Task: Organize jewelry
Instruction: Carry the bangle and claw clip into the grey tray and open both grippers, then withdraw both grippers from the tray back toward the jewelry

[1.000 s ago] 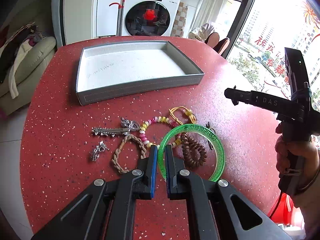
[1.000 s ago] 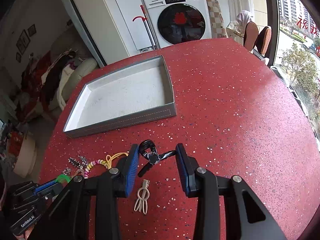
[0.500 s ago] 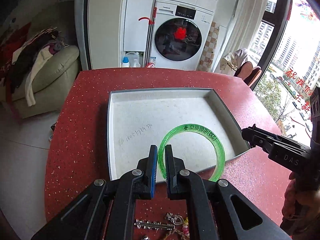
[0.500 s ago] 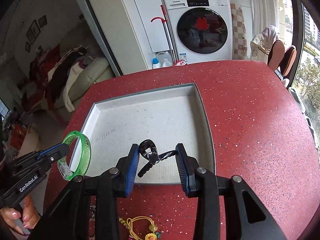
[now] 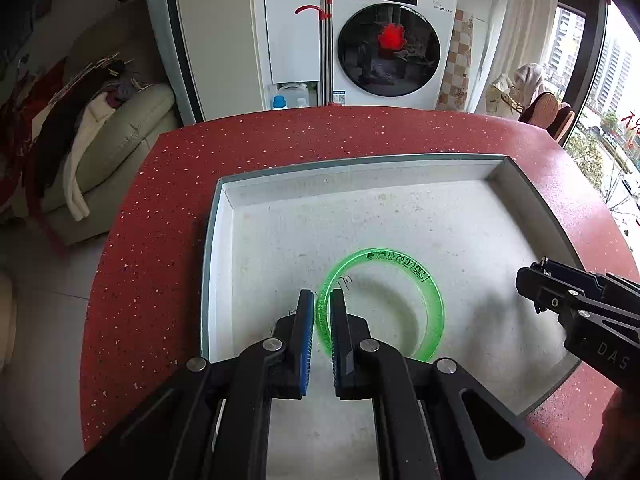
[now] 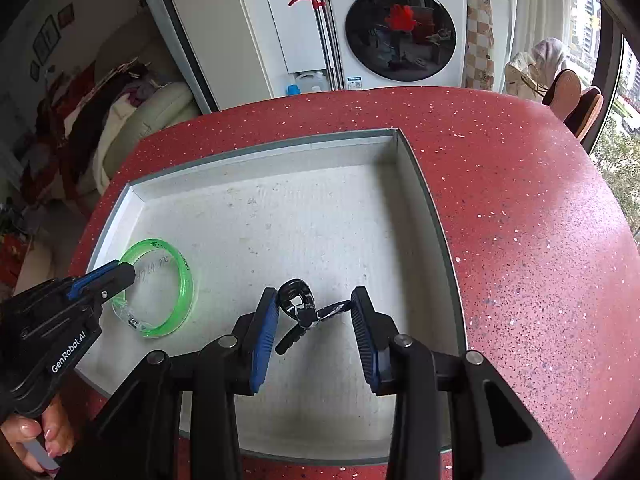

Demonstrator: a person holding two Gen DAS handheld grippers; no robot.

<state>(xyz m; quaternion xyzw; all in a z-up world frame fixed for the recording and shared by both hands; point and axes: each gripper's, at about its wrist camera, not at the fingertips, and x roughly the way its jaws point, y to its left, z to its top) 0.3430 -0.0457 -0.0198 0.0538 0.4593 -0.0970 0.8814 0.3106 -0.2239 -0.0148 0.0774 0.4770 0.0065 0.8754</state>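
A grey tray [image 5: 224, 188] with a white floor sits on the red table; it also shows in the right wrist view [image 6: 424, 184]. My left gripper [image 5: 319, 304] is shut on a clear green bangle [image 5: 424, 280] and holds it low over the tray's left part; the bangle also shows in the right wrist view [image 6: 182, 280]. My right gripper [image 6: 314, 308] is shut on a black clip-like jewelry piece [image 6: 298, 304] held between its blue pads, over the tray's front right part. It shows from the side in the left wrist view [image 5: 536, 284].
The red speckled table [image 6: 520, 220] surrounds the tray. A washing machine [image 5: 388, 40] stands behind it, a sofa with clothes [image 5: 100, 132] at the left, chairs [image 6: 576, 100] at the right by the window.
Both grippers have moved forward from the jewelry pile to over the tray and come lower, carrying the green bangle and the black piece. Both grips are unchanged.
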